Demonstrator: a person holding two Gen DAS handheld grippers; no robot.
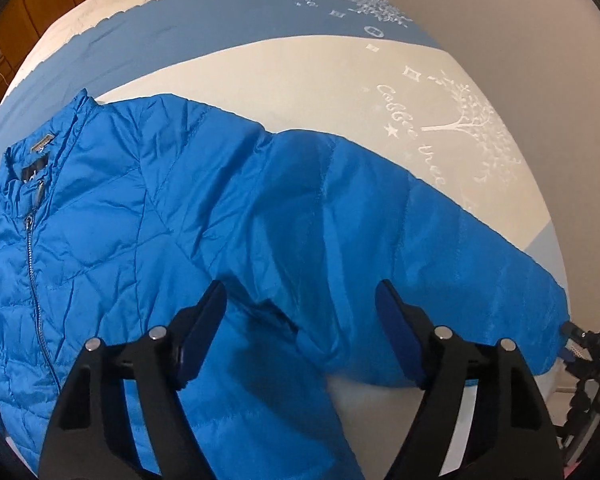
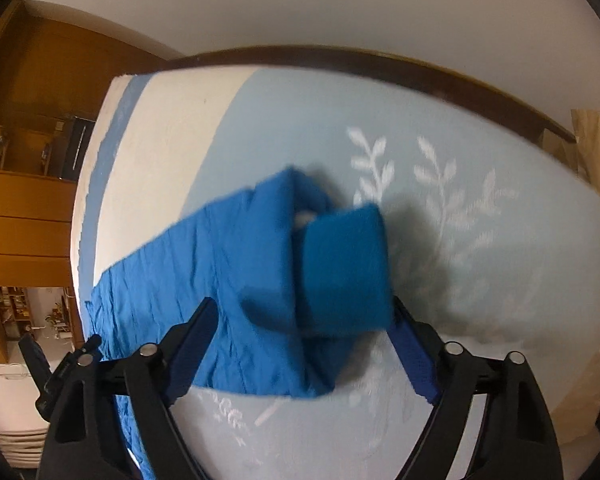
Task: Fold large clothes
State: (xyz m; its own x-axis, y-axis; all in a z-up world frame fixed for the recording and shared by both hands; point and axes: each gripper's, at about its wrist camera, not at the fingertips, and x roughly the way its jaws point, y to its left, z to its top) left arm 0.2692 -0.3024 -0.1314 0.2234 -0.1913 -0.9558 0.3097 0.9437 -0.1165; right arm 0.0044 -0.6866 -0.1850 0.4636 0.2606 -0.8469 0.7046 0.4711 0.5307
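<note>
Blue quilted puffer jacket (image 1: 140, 220) flat on bed sheet (image 1: 300, 80), zipper (image 1: 34, 264) and collar at 9 o'clock, sleeve (image 1: 440, 248) stretching toward 3 o'clock in left wrist view. Left gripper (image 1: 300, 336) at 6 o'clock, jaws apart over the armpit area, pads not pressing fabric. Right wrist view, blurred: sleeve cuff (image 2: 344, 268) at centre, doubled back; right gripper (image 2: 300, 344) at 6 o'clock, jaws apart either side of cuff, contact unclear.
</note>
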